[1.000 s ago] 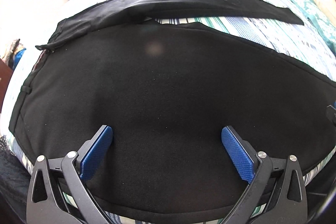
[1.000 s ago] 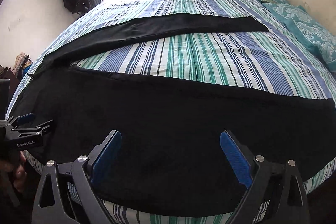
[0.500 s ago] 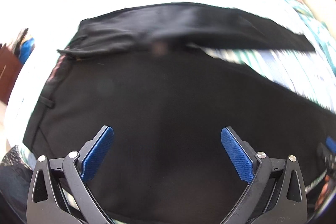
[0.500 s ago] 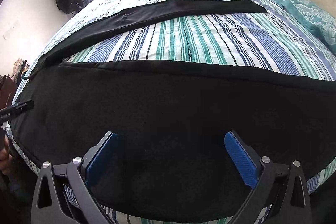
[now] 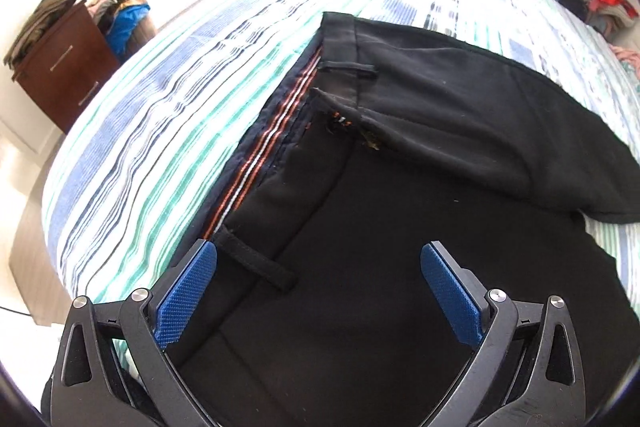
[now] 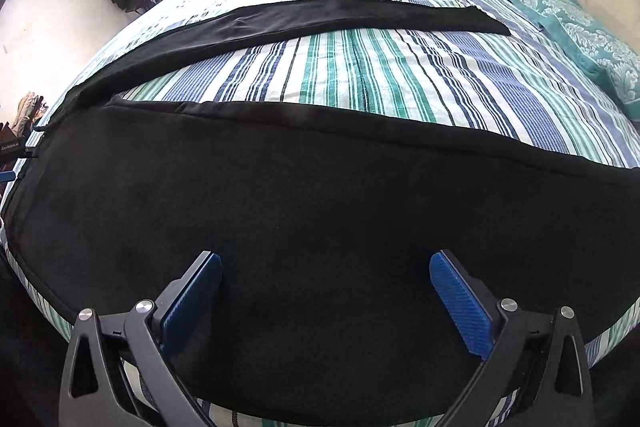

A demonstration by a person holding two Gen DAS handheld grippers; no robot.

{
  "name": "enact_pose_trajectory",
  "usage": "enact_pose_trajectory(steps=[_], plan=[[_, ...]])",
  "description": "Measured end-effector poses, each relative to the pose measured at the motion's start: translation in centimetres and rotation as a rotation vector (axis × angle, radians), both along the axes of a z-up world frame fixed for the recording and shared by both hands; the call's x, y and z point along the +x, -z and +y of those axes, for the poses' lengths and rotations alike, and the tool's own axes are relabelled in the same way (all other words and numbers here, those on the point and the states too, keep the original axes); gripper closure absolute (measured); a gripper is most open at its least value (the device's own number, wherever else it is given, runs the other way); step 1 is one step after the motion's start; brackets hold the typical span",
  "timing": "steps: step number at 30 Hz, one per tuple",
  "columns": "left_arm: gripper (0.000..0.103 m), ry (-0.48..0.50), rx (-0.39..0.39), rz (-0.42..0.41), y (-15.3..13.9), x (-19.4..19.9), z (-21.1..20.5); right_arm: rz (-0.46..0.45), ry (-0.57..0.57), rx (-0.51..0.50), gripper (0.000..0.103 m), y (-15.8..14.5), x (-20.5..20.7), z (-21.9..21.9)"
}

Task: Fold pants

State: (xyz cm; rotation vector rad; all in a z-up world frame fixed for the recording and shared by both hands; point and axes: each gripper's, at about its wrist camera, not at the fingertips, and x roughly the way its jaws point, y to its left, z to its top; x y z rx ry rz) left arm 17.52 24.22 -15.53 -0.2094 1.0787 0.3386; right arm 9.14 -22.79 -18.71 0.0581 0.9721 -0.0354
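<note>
Black pants (image 6: 320, 211) are being shown spread flat across a bed covered by a striped sheet (image 6: 360, 75) in green, blue and white. In the right wrist view, the near leg is lying across the bed's near edge, while the far leg (image 6: 320, 17) is stretched out further up the mattress, with a wedge of bare sheet being left between the two. The right gripper (image 6: 326, 291) is being held over the near leg with its jaws spread wide and nothing caught between the blue pads (image 6: 460, 311); whether the fingertips are touching the cloth cannot be told. In the left wrist view, the waistband (image 5: 256, 163) is being shown turned partly open, so that its inner lining with orange and white stripes is exposed, and a belt loop (image 5: 256, 261) is lying just ahead of the left-hand finger. The left gripper (image 5: 318, 283) is being held over the waist area, also released, with its pads well apart and gripping nothing. The other half of the pants' top (image 5: 460, 99) is lying beyond, with a second belt loop (image 5: 348, 67) visible on its band. A teal patterned pillow (image 6: 580, 39) is resting along the bed's right side, and a brown dresser (image 5: 60, 75) piled with clothes is standing beside the bed at the left.
</note>
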Motion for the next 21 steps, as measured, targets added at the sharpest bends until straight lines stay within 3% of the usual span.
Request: enact_pose_trajectory(steps=[4, 7, 9, 14, 21], plan=[[0.001, 0.117, -0.047, -0.083, -2.7, 0.2, -3.9, 0.004, 0.027, 0.003, 0.000, 0.0, 0.1, -0.1], [0.001, 0.198, -0.101, -0.106, -3.7, 2.1, -7.8, -0.027, 0.004, -0.027, 0.000, 0.2, -0.3, 0.2], [0.001, 0.240, -0.093, -0.114, -4.0, 3.6, -10.1, -0.033, -0.013, -0.030, 0.000, 0.2, -0.2, 0.2], [0.001, 0.266, -0.060, -0.123, -3.9, 6.2, -12.5, -0.017, -0.025, -0.021, 0.000, -1.0, 0.1, -0.5], [0.001, 0.237, -0.040, -0.163, -3.7, 10.5, -11.6, -0.172, 0.040, 0.038, 0.000, -4.9, -0.1, -2.9]])
